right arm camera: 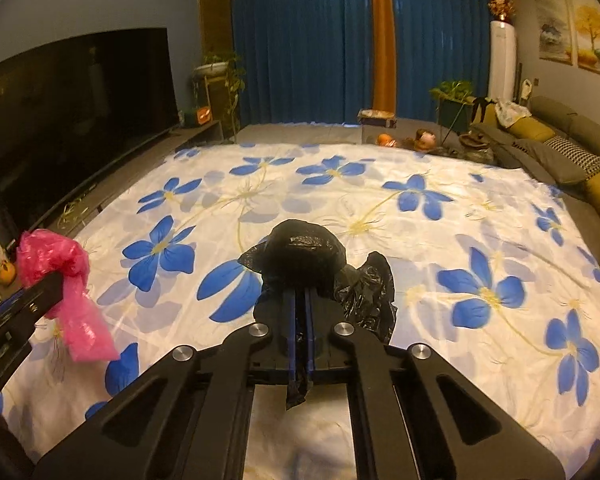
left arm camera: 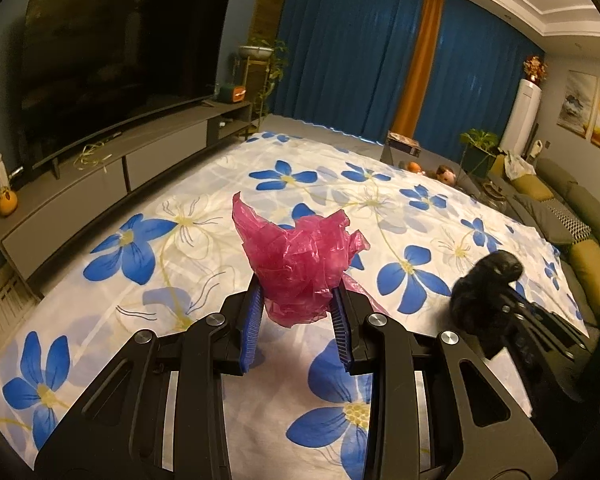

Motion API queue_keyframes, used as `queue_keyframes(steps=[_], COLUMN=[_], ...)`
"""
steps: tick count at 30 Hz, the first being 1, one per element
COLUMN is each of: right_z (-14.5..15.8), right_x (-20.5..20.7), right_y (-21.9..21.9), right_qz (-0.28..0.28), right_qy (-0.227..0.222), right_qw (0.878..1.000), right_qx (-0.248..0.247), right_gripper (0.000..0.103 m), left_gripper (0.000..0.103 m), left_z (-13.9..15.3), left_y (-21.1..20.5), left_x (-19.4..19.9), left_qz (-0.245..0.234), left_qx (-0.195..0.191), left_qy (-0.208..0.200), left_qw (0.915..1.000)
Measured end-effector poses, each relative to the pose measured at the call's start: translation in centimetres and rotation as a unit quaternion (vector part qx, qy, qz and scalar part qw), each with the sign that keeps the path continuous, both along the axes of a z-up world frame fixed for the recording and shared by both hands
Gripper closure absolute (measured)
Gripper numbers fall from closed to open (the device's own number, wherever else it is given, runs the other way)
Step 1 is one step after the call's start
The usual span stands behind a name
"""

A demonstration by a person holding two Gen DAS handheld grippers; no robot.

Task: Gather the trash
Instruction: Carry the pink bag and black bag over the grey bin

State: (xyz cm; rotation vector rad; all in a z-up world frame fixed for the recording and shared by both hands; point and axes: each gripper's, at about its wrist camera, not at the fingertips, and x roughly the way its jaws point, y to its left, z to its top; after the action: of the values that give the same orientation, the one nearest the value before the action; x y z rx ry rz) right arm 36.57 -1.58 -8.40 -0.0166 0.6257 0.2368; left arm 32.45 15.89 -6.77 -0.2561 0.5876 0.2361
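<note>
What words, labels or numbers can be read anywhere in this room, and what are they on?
None can be read.
Pink plastic bag in the left tool: no print shows.
Black plastic bag in the right tool: no print shows.
Box by the curtains: markings too blurred.

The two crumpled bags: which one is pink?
The pink plastic bag, clamped in the left hand-held gripper. The right hand-held gripper holds the black bag.

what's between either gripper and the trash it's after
Nothing: the left gripper is shut on the pink plastic bag, and the right gripper is shut on the black plastic bag.
</note>
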Motion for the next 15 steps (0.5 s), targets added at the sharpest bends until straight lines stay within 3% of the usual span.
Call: queue_keyframes(steps=[8,15], right_z=[3.2,4.8], right_x=[-4.6,-9.4], right_y=[-4.6,-10.1], right_qz=[-0.01,-0.03], right_qy=[-0.041,-0.069], right_qw=[0.999,0.997], right_qx=[0.019,0.015], right_gripper=[0.099,0.099], left_gripper=[0.073,0.073], left_z=[0.5,2.4], left_y=[-3.4,-8.3], left_x=[-0.4,-2.3], left_qz=[-0.042,-0.112], left_qx=[0.043,0.047], left_qy=[-0.011,-0.03], left_qw=[0.9981,0.9922])
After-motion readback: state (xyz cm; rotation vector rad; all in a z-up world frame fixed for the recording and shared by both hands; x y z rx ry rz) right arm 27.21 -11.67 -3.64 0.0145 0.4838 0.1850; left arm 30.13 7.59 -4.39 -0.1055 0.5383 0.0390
